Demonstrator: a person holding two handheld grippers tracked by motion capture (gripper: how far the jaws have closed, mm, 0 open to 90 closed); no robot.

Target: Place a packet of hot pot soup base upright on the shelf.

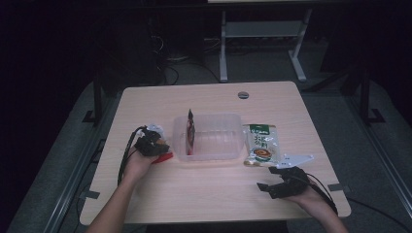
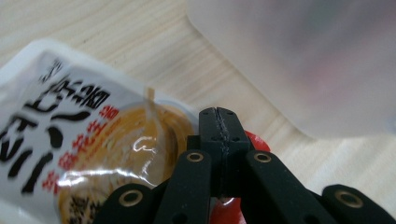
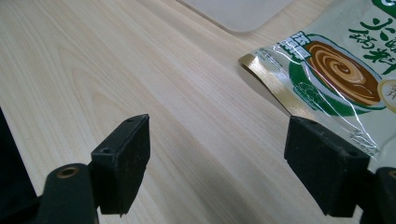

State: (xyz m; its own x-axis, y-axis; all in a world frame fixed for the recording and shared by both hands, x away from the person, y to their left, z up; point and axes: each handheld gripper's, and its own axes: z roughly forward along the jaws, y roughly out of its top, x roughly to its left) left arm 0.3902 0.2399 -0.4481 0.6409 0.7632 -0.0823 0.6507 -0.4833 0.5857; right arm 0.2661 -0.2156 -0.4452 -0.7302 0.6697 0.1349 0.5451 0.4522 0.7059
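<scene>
Red-edged sauce packet (image 2: 93, 154) in closed left claw (image 2: 219, 122)

Lab – dark room, bare wooden table (image 1: 209, 194), cables on floor (image 1: 170, 73).

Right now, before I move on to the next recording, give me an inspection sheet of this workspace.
Surface: light wooden table, with a round cable port near the far edge.
Job's things: clear plastic bin mid-table with a red sachet standing on edge inside; white-and-red sachet lying left of the bin; green-and-white sachet lying flat right of the bin.
Clutter: nothing seen.
Grippers: left gripper shut, its tip over the white-and-red sachet's edge, a grip not certain; right gripper open above bare wood, the green-and-white sachet beside one jaw.
Cables: a black cable trails from the left gripper.
Surroundings: dark room, white desk frame behind.
</scene>
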